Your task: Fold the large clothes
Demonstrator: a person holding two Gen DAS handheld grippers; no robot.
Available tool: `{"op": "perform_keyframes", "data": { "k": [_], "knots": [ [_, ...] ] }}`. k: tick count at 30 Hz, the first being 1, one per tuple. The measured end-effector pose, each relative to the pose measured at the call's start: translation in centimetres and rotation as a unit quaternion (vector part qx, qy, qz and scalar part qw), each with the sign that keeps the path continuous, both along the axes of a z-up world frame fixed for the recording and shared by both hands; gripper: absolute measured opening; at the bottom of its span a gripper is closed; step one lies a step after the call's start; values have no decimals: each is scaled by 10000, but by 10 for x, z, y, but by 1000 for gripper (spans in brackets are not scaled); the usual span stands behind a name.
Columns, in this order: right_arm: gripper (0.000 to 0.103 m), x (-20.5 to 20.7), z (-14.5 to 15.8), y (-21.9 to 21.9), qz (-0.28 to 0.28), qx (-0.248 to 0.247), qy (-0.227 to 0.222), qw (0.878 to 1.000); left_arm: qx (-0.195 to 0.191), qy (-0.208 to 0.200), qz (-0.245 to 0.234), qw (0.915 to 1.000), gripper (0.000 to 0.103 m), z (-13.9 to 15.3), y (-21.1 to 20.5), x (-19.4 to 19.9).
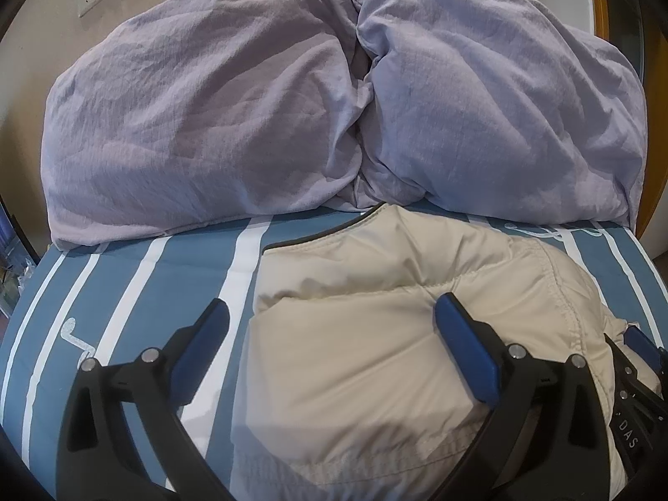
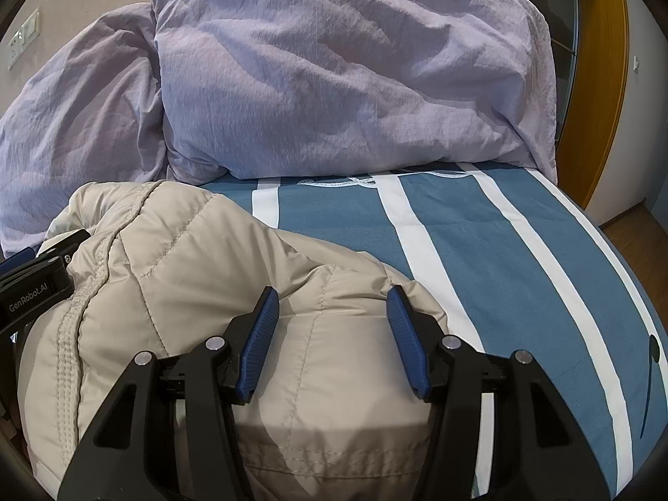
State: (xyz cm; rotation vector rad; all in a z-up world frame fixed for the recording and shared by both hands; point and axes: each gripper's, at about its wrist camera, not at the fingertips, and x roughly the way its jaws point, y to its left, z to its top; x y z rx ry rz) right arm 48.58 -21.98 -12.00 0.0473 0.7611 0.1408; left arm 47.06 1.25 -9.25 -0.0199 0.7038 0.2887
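While both pairs of tongs stand spread and pinch nothing, the left tongs (image 1: 330,317) and the right tongs (image 2: 332,304) hover over a bundled cream quilted jacket (image 1: 375,355) lying on a bed sheet (image 2: 480,250) striped blue and white. Beyond the jacket, a rumpled lilac duvet (image 1: 208,125) is heaped across the head of the bed. Only the left view shows the jacket's dark-edged hem (image 1: 317,234); only the right view shows a wooden door frame (image 2: 601,83).
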Motion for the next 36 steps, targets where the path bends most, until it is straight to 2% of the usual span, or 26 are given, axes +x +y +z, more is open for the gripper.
{"op": "perform_keyframes", "data": {
  "k": [18,23,24,27,31,35,36],
  "knots": [
    [56,5,-1,4,13,-63,135,9999,47,70,41,10000,101,1,1,1],
    [59,4,2,2,16,-84,179,9998,62,158,85,9998,101,12,4,-9],
    [63,4,5,2,18,-88,223,9997,23,168,74,9998,101,15,5,-14],
    [89,-1,18,-11,17,111,409,9991,-235,190,-118,9995,101,29,11,-40],
    [90,-13,33,-50,126,933,753,9927,-441,306,-325,9980,101,35,29,-74],
    [90,-21,32,-77,273,1292,1149,9846,-590,428,-425,9964,101,29,43,-95],
    [93,-24,29,-81,311,1313,1229,9832,-679,452,-441,9957,101,27,46,-98]
  ]
}}
